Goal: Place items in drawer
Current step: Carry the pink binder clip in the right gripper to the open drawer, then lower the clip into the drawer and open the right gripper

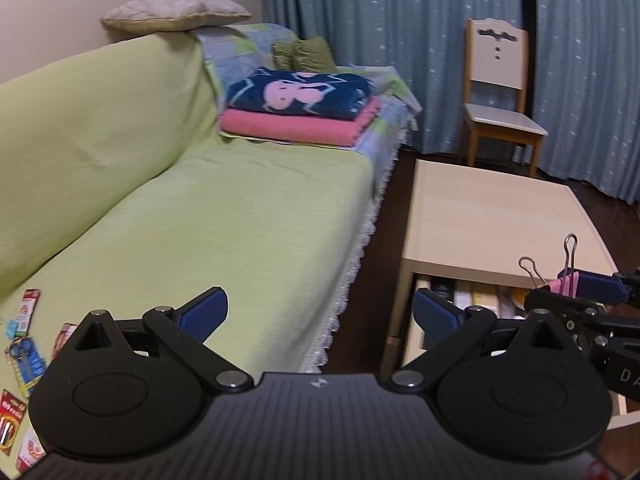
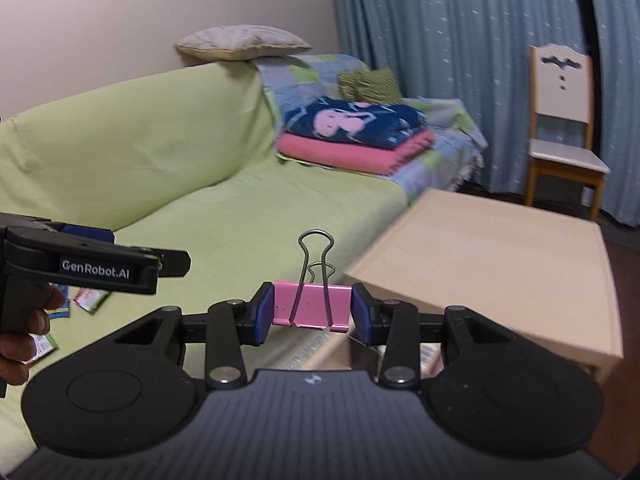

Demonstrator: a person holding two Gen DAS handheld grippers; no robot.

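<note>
Pink clip: a pink binder clip [image 2: 312, 305] with its wire handles standing up is pinched between the blue pads of the right tongs [image 2: 312, 308], held in the air over the near edge of the desk [image 2: 500, 264].
Right tongs: closed on the clip, one pad on each end.
Left tongs: the left tongs [image 1: 320, 314] are spread wide, nothing between the pads, hanging over the gap between sofa and desk.
Drawer: the drawer [image 1: 472, 300] under the pale wood desk top is pulled out; papers and small things lie in it, too blurred to name.
Sofa: a green-covered sofa [image 1: 200, 220] stands just beside the desk, with small packets [image 1: 24, 340] scattered on its near seat.
Further off: folded blankets [image 1: 300, 108], a cushion [image 1: 176, 12] on the backrest, a wooden chair [image 1: 500, 92] against blue curtains [image 1: 400, 40].
In the way: the right tongs cross the left camera's view of the drawer.
</note>
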